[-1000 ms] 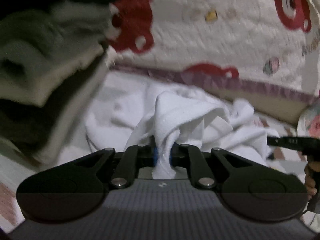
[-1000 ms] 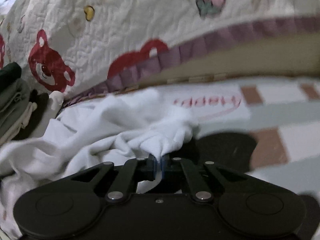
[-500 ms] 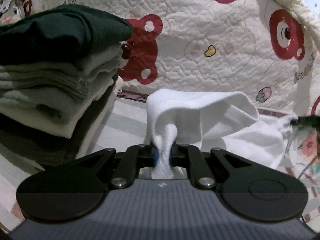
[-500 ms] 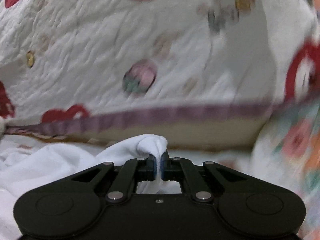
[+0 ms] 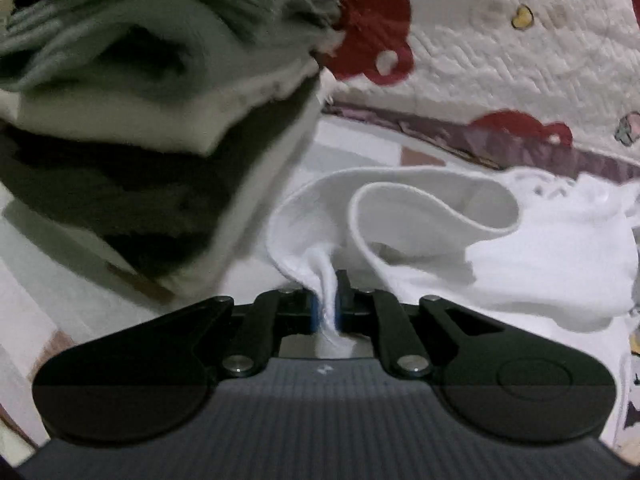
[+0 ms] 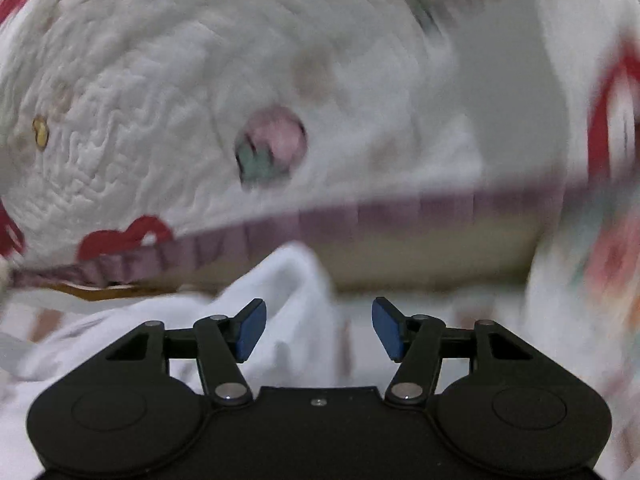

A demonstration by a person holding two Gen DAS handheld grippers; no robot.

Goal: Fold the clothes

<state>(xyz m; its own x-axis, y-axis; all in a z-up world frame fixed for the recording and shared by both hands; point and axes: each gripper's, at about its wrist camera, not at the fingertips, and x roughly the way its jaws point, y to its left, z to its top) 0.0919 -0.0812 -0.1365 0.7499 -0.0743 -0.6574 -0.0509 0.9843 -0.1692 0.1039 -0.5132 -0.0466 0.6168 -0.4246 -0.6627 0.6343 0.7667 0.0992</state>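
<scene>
The left tool (image 5: 326,304) pinches the white garment (image 5: 520,248); the right tool (image 6: 319,328) gapes wide, holding nothing.

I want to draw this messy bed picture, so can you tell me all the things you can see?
white garment: one, white, crumpled on the bed, one end pinched in the left gripper
stack of folded clothes: one stack, grey, cream and dark layers, on the left
quilt: one, white with red bears and a purple edge, behind the garment
left gripper: one, black, shut on the garment
right gripper: one, black with blue pads, open, garment lying just ahead
</scene>
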